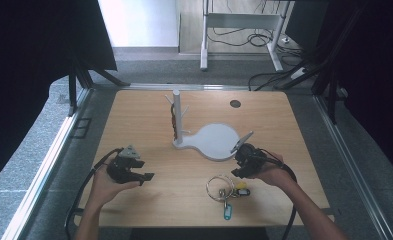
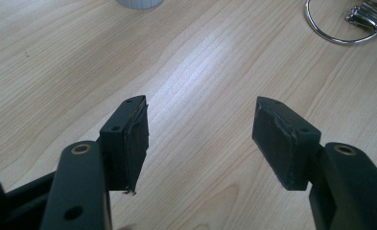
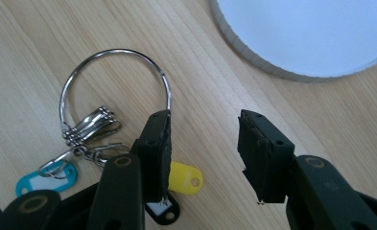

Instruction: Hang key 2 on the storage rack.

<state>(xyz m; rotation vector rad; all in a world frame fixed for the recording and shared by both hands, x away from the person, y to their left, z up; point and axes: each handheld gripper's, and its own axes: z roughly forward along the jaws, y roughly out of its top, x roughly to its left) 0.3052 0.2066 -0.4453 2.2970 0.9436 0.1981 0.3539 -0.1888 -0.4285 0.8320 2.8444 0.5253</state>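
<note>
Bare wooden table (image 1: 149, 117) between both gaping, empty tools, left tool (image 1: 145, 177), right tool (image 1: 235, 173) beside key ring (image 1: 220, 186).

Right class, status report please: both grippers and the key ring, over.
Left hand-held gripper open, empty. Right hand-held gripper open, just above the key ring, not gripping. Key ring flat on table; white stand beyond, nothing blocking.

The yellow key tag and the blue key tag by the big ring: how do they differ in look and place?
The yellow key tag lies by the right hand-held gripper, partly behind one jaw; the blue key tag lies farther out to the side. In the high view the blue one sits nearer the table edge than the yellow one. Both hang from the metal ring.
</note>
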